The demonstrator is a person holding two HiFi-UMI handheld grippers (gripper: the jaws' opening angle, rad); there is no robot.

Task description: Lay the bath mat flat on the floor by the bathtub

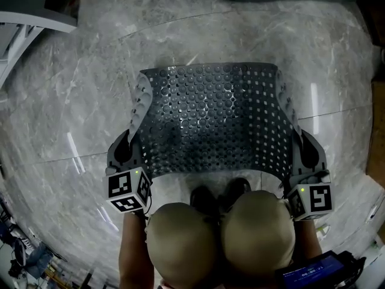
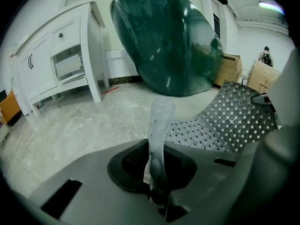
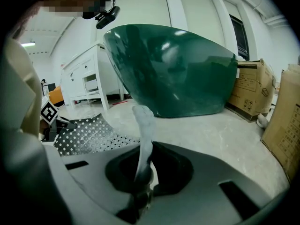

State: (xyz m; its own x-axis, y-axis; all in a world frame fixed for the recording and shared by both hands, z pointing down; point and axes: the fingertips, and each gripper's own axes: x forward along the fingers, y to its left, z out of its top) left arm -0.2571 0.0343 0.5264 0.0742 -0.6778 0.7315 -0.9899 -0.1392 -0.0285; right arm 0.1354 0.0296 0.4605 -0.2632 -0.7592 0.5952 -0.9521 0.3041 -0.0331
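A dark perforated bath mat hangs spread out above the marble floor, its far edge toward the tub. My left gripper is shut on the mat's left edge and my right gripper on its right edge. In the left gripper view the pale mat edge stands up out of the shut jaws, with the sheet sagging to the right. The right gripper view shows the same: a clamped edge and the sheet to the left. The dark green bathtub stands just ahead.
A white cabinet stands left of the bathtub. Cardboard boxes sit to the tub's right, with more boxes along the right wall. The person's knees and shoes are just behind the mat. Another person stands far off.
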